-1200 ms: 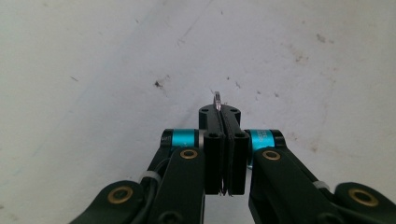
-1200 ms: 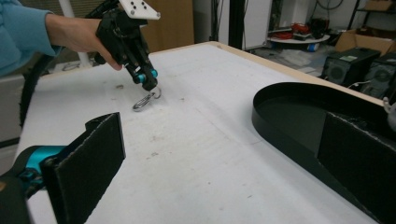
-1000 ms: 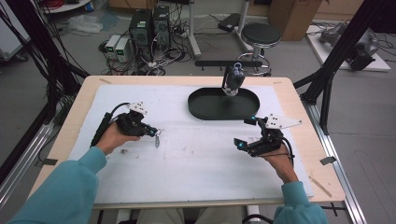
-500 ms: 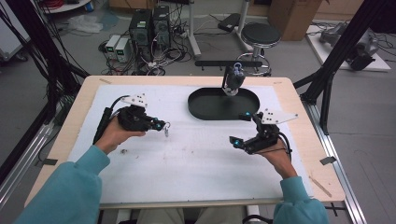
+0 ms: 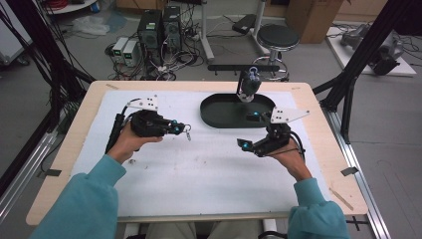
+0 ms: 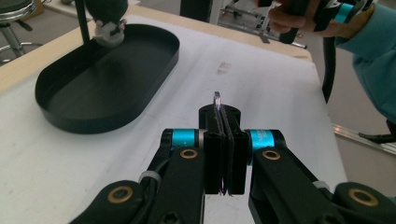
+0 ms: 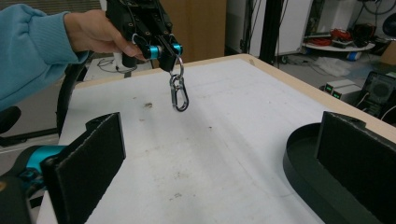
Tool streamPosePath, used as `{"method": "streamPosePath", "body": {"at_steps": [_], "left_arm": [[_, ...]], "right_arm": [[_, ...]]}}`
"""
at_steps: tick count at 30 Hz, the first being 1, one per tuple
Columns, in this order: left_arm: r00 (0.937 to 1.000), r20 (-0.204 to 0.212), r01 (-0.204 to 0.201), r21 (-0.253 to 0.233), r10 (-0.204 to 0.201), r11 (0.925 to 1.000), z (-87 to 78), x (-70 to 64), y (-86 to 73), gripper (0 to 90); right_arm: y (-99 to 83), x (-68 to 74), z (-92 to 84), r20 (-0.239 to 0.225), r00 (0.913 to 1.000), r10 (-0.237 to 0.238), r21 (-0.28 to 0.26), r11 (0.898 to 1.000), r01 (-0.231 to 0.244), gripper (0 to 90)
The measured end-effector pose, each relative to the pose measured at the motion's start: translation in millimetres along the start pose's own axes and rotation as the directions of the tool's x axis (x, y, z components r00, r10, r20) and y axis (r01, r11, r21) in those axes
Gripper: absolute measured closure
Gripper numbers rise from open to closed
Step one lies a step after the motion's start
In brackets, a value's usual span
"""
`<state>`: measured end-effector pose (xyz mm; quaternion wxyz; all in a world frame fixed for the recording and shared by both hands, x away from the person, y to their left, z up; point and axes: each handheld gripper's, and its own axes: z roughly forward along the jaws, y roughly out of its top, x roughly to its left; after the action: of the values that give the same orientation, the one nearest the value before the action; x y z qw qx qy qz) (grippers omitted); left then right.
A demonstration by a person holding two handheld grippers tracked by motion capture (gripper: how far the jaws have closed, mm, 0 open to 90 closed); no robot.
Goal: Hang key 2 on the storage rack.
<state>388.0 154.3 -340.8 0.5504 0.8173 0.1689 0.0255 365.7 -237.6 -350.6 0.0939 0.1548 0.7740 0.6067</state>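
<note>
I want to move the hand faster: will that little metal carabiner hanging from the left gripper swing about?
Probably. The carabiner dangles from a ring pinched in the left gripper, well above the table, so it likely swings. It looks stiff, small and light. Smooth metal may slip.

The person is wearing a teal long-sleeved top, its soft sleeves (image 5: 94, 184) reaching down to the wrists. The left gripper (image 5: 178, 129) is showing a black body with a grey three-cornered plate on top, bright blue rings near the jaws, and a thick black cable trailing back along the forearm. In the left gripper view, brass-coloured rivets are dotting its black linkage arms. The right gripper (image 5: 245, 144) is carrying the same grey plate, blue accents and wide black padded jaws.
</note>
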Motion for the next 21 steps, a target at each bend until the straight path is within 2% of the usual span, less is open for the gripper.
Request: {"method": "streamPosePath", "body": {"at_steps": [8,12,15,21], "left_arm": [[0.9991,0.038,-0.014,-0.034,0.016,0.9993,12.1,-4.9,5.9,88.1],[0.9976,0.06,-0.033,-0.053,0.036,0.998,18.0,-7.2,8.7,88.1],[0.9963,0.071,-0.044,-0.061,0.048,0.9972,21.4,-9.0,10.7,88.1],[0.9951,0.081,-0.05,-0.083,0.057,0.9953,26.1,-11.8,14.8,88.1]], "right_arm": [[10.9,-3.8,12.5,-0.028,0.9995,-0.015,0.022,1.0,0.016,1.3],[14.4,-5.0,17.3,-0.042,0.999,-0.015,0.027,1.0,0.016,1.4],[15.7,-5.6,20.1,-0.057,0.9983,-0.006,0.041,0.999,0.009,4.2],[18.4,-8.6,24.8,-0.064,0.9979,-0.012,0.035,0.999,0.014,4.7]]}}
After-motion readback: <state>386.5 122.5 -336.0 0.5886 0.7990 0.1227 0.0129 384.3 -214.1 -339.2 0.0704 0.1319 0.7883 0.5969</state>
